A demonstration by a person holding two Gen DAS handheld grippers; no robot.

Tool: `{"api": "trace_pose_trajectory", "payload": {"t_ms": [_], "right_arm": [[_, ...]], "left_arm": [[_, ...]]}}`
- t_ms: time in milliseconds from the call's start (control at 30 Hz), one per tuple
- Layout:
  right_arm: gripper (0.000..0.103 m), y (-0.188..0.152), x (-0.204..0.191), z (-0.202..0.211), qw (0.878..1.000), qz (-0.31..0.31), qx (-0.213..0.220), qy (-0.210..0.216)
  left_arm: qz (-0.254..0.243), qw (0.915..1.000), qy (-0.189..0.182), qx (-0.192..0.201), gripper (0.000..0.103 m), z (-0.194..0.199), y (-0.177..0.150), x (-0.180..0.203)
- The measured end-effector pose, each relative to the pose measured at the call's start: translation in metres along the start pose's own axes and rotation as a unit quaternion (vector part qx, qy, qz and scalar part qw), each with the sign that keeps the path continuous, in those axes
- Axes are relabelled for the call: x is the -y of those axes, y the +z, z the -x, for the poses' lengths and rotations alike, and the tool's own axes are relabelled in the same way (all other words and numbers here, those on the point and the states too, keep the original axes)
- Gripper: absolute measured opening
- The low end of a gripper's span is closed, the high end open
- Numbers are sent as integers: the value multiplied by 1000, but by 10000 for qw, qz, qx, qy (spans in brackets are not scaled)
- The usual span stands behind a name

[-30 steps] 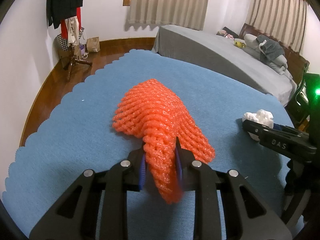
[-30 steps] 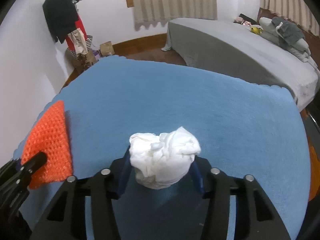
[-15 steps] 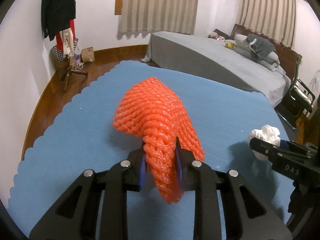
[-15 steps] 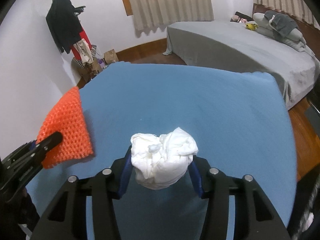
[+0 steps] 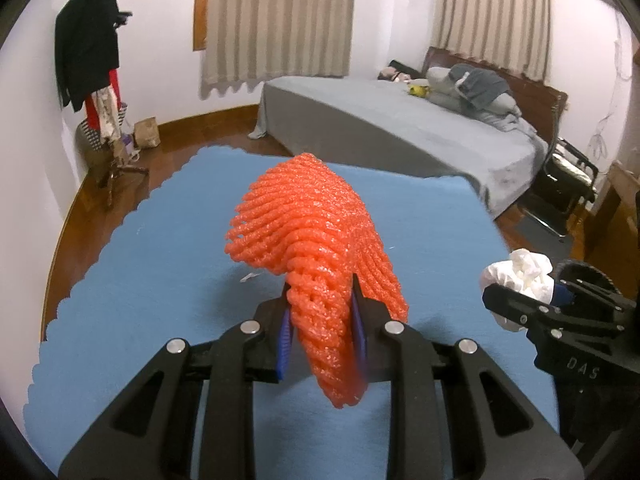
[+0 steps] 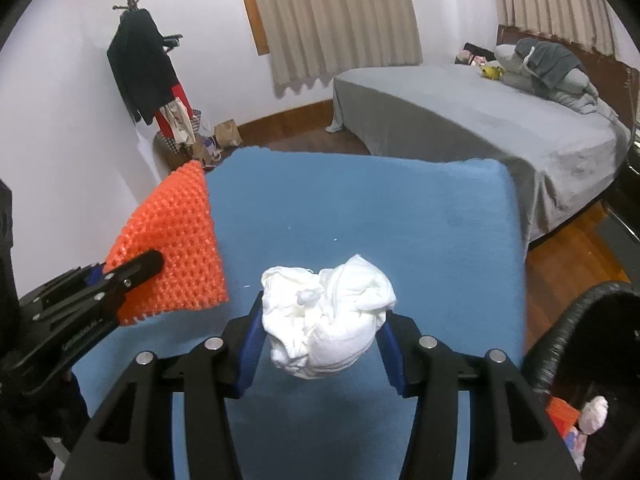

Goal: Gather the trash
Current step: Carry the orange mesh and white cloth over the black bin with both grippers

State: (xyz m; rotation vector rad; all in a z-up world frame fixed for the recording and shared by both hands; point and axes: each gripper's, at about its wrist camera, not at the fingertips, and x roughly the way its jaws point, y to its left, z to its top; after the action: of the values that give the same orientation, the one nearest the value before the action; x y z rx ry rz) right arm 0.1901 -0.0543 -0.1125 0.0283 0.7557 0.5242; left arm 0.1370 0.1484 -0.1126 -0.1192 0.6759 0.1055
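Orange foam netting [image 5: 316,248] is pinched between the narrow jaws of the left gripper [image 5: 320,320], its free end fanning forward above the blue-covered bench [image 5: 140,280]. The right gripper [image 6: 320,332] is closed around a crumpled white tissue wad [image 6: 328,320], with its jaws set wider to fit the bulk. Over the last second both pieces have risen clear of the blue surface: each camera now looks from higher up and takes in more of the room, with the grey bed [image 5: 400,128] and the coat rack [image 6: 144,60] sitting larger in frame, and more of the bench's far edge showing. The two grippers have also drawn closer to each other, the tissue now near the netting in the left view. That suggests the pickup step is finished for both items and the carry has begun. A dark round rim at the lower right of the right view looks like a bin [image 6: 580,320] with scraps already inside, so the likely next move is to swing both loads that way and release over its opening.
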Motion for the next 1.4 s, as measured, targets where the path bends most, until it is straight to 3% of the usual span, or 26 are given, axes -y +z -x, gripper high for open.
{"api": "trace_pose_trajectory", "payload": {"t_ms": [733,1400], "right_arm": [[51,-13,34,132,9960,-96,840,-303],[52,-33,68,190,9888,-301,1269,-720]], "left_arm": [[-503,9955,-642,482,25,90,2,85],[-955,9858,-1147,772,26,122,2,137]]}}
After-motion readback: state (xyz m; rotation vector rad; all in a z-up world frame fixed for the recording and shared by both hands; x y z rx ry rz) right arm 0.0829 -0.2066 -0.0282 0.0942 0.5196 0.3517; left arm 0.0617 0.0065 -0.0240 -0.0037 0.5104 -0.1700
